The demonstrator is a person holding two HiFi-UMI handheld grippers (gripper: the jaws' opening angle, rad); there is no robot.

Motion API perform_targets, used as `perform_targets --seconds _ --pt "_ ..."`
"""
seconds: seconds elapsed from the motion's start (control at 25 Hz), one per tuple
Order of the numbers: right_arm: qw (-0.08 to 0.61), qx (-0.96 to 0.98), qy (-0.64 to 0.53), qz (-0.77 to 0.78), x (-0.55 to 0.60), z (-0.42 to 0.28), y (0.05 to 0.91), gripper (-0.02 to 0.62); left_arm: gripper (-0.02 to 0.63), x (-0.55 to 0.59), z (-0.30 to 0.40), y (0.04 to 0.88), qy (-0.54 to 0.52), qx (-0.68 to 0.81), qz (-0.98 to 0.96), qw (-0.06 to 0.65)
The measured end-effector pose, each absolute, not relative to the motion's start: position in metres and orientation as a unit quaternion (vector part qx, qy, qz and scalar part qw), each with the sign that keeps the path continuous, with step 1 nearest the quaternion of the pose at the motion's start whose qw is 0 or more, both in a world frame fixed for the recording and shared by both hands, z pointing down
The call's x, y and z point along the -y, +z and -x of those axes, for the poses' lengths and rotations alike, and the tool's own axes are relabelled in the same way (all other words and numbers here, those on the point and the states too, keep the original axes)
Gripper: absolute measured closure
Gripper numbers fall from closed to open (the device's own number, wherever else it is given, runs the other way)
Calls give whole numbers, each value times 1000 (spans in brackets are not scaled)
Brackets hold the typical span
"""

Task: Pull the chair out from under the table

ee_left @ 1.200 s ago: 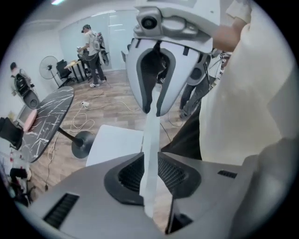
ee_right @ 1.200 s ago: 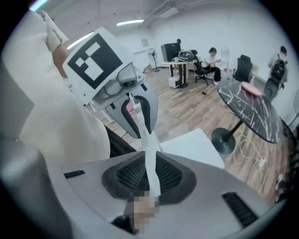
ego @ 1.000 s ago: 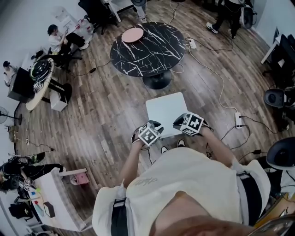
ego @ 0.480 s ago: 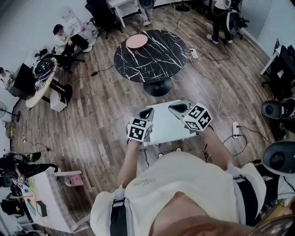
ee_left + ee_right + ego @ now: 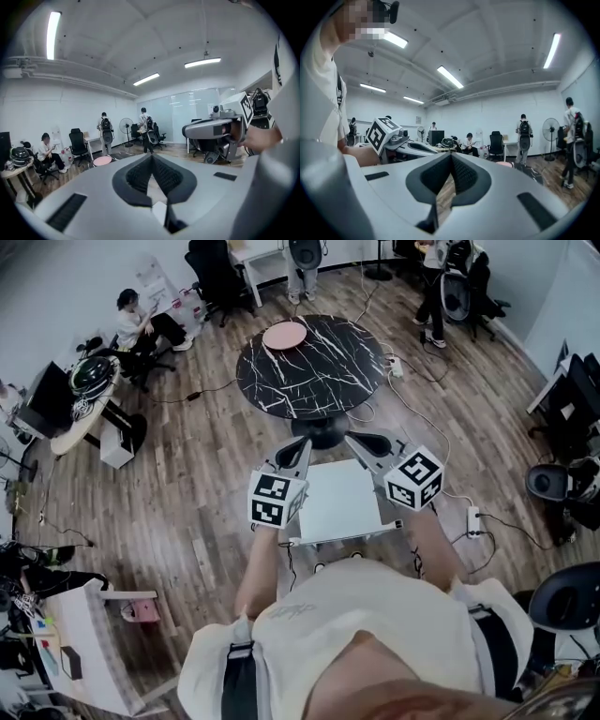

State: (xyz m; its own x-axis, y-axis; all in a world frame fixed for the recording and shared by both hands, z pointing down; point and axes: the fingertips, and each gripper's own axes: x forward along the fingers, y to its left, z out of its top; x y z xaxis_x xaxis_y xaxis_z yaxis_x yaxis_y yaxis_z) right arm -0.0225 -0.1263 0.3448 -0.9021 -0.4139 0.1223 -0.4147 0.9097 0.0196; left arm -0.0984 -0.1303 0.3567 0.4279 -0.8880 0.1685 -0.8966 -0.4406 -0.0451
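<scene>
The one chair (image 5: 339, 501), white with a square seat, stands clear of the table (image 5: 314, 367) on its near side, between the table's pedestal and your feet. None of its seat is under the dark marbled top. There is one table, round and black with pale veins, and one pink round plate (image 5: 284, 335) lies on its far-left edge.

You hold two grippers. Your left gripper (image 5: 298, 451) and right gripper (image 5: 367, 441) float side by side above the chair's far edge, short of the table's near rim. Both point towards the table, close to level. Their tips lean in towards each other, and your forearms reach straight out from your chest.

In the left gripper view the left gripper (image 5: 151, 161) has its jaws pressed together with nothing between them. The right gripper (image 5: 451, 161) in its own view shows the same: pads meeting, empty. Neither gripper touches the chair.

Three other people show around the table: one seated person (image 5: 131, 320) well off to its left, and two standing beyond its far side.
</scene>
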Motion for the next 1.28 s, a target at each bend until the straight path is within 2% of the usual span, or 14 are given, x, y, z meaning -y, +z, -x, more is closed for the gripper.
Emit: perform_targets --seconds 0.36,0.76,1.28 --pt "7 963 -37 -267 126 4 304 588 588 135 111 330 60 570 -820 -17" --pt "61 951 -71 -295 128 -6 335 588 589 129 102 349 78 559 -825 -22" --pt "57 957 -62 -277 135 5 338 589 588 131 108 342 77 570 -817 -29"
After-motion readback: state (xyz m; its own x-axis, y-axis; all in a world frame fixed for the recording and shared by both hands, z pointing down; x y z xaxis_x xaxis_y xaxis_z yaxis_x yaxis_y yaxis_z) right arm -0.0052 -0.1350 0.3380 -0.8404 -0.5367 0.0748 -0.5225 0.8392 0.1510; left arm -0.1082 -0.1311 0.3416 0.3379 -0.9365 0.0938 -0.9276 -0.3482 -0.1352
